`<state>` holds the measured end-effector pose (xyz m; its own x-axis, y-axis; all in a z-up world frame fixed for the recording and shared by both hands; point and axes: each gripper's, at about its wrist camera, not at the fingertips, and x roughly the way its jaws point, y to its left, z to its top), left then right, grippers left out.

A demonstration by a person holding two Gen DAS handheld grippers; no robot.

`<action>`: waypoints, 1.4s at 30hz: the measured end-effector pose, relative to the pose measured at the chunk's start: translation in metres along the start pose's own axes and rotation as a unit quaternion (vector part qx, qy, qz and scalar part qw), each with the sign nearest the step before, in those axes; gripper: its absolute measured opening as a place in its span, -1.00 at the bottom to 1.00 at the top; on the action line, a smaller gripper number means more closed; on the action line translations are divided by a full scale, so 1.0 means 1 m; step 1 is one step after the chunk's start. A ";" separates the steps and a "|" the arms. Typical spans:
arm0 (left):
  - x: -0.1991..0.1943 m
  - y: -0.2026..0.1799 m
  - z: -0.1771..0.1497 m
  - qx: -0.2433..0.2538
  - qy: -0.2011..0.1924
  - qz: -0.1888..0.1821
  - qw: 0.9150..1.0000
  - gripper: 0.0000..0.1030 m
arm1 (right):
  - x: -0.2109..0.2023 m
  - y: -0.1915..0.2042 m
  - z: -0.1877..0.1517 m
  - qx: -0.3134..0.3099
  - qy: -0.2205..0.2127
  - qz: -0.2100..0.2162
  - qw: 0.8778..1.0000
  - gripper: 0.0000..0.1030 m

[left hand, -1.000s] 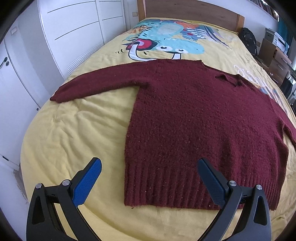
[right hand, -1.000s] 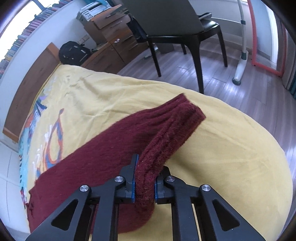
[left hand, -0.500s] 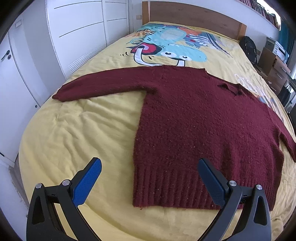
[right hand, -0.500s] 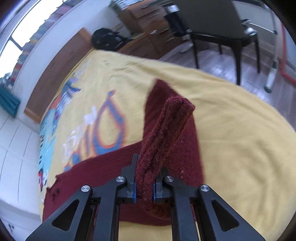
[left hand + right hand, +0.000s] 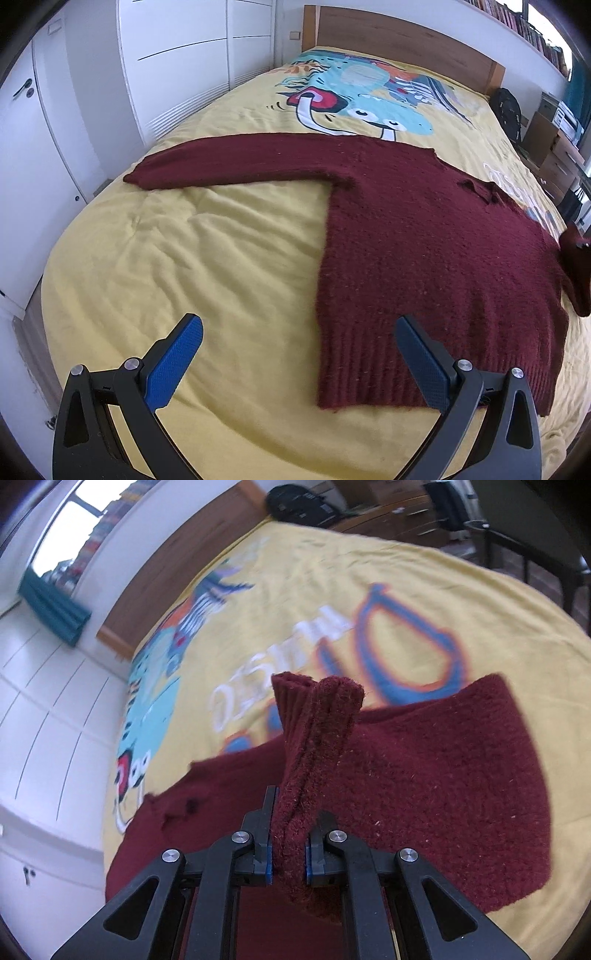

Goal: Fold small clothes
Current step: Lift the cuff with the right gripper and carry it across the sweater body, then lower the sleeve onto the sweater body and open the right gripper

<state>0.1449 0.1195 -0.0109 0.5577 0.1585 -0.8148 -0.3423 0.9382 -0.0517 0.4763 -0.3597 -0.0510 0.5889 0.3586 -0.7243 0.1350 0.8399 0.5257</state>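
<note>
A dark red knitted sweater [image 5: 424, 251] lies flat on the yellow bedspread [image 5: 184, 266], its left sleeve [image 5: 229, 162] stretched out to the left. My left gripper [image 5: 299, 365] is open and empty, hovering above the sweater's bottom left hem corner. My right gripper [image 5: 288, 860] is shut on the cuff of the right sleeve [image 5: 314, 738], lifted and carried over the sweater's body [image 5: 424, 794]. The raised sleeve also shows at the right edge of the left wrist view [image 5: 576, 258].
White wardrobe doors [image 5: 74, 110] stand to the left of the bed. A wooden headboard [image 5: 399, 40] is at the far end. A black backpack [image 5: 509, 110] and wooden drawers [image 5: 554, 155] are on the right. A dark chair [image 5: 535, 535] stands beyond the bed.
My right gripper has lifted the sleeve cuff and swung it inward over the sweater's body. My left gripper has shifted left, so the hem sits further right in its view.
</note>
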 end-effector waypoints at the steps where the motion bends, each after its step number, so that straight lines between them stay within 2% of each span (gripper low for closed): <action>1: 0.000 0.004 0.000 -0.002 0.000 0.000 1.000 0.98 | 0.006 0.013 -0.004 -0.006 0.005 0.004 1.000 -0.79; 17: -0.002 0.065 -0.011 -0.047 0.002 0.004 0.999 0.98 | 0.077 0.193 -0.073 -0.097 0.064 0.076 0.990 -0.79; 23: -0.003 0.080 -0.013 -0.061 0.002 0.004 0.998 0.98 | 0.097 0.243 -0.106 -0.126 0.087 0.102 0.983 -0.79; 31: -0.004 0.100 -0.017 -0.080 0.003 0.010 0.997 0.98 | 0.121 0.285 -0.144 -0.158 0.112 0.117 0.974 -0.79; 42: -0.004 0.113 -0.022 -0.093 0.007 0.016 0.996 0.98 | 0.169 0.289 -0.198 -0.208 0.159 0.066 0.963 -0.74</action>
<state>0.0876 0.2179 -0.0260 0.5345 0.1814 -0.8255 -0.4944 0.8593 -0.1313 0.4569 0.0243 -0.1097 0.2970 0.5237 -0.7984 -0.2931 0.8458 0.4458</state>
